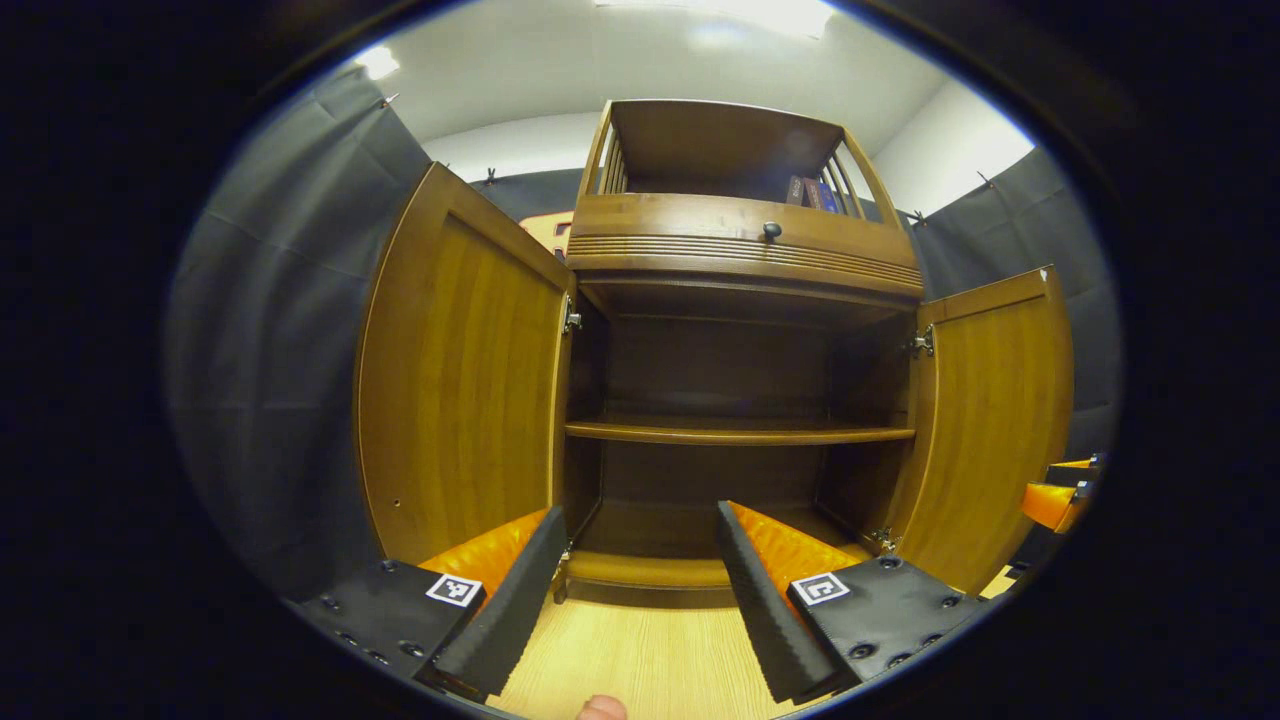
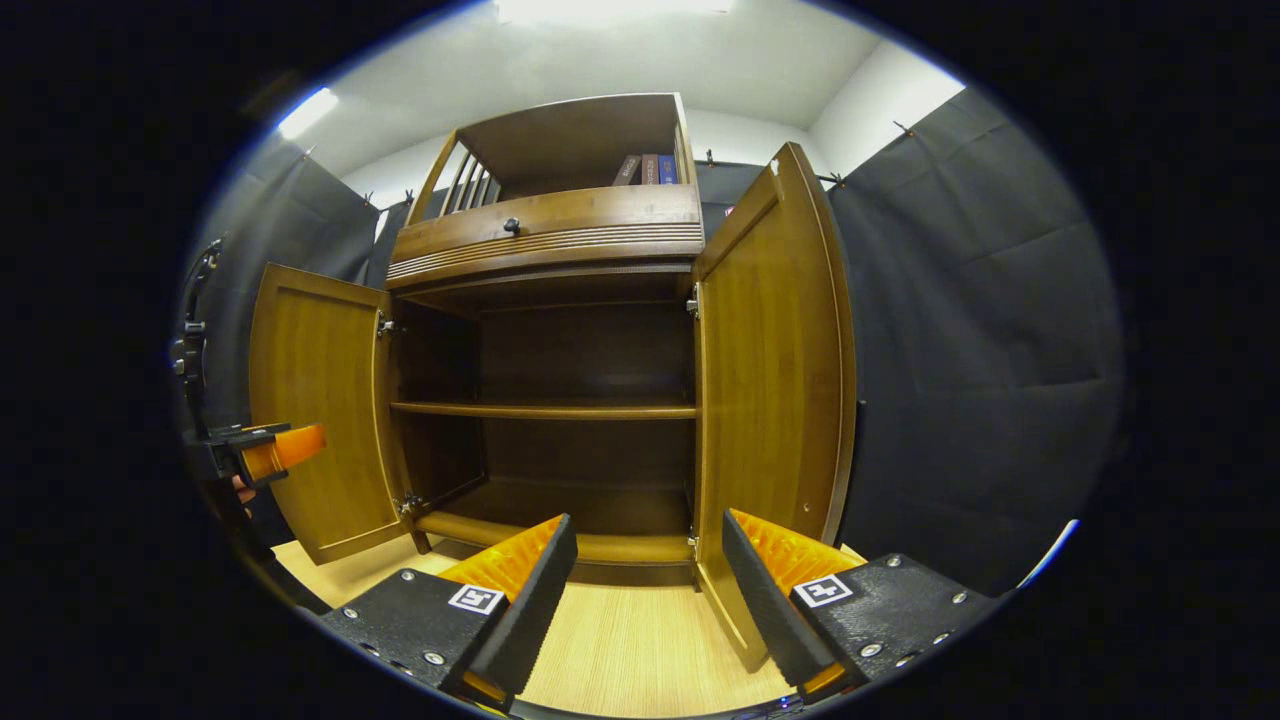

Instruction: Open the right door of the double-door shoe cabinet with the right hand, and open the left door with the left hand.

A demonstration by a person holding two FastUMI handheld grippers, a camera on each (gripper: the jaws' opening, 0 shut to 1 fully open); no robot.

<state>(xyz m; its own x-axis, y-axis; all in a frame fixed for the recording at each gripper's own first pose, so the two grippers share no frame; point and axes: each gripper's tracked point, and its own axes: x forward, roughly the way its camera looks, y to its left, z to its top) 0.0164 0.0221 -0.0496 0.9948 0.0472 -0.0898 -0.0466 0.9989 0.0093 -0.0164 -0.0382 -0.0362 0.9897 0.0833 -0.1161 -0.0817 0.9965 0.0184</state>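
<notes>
Wood all round: the shoe cabinet (image 1: 740, 400) stands dead ahead at twelve o'clock with both doors swung out. From the left gripper view, the left door (image 1: 460, 380) is at nine o'clock and the right door (image 1: 990, 420) at three. The left gripper (image 1: 640, 590) is spread wide and gripping nothing, and the right gripper (image 2: 650, 600) is just as wide, also empty. By my read both openings are done, so next up is simply drawing back clear of the doors.

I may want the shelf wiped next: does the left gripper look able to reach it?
Probably yes: both doors stand swung wide, and the open left gripper faces the bare shelf with nothing between.
</notes>
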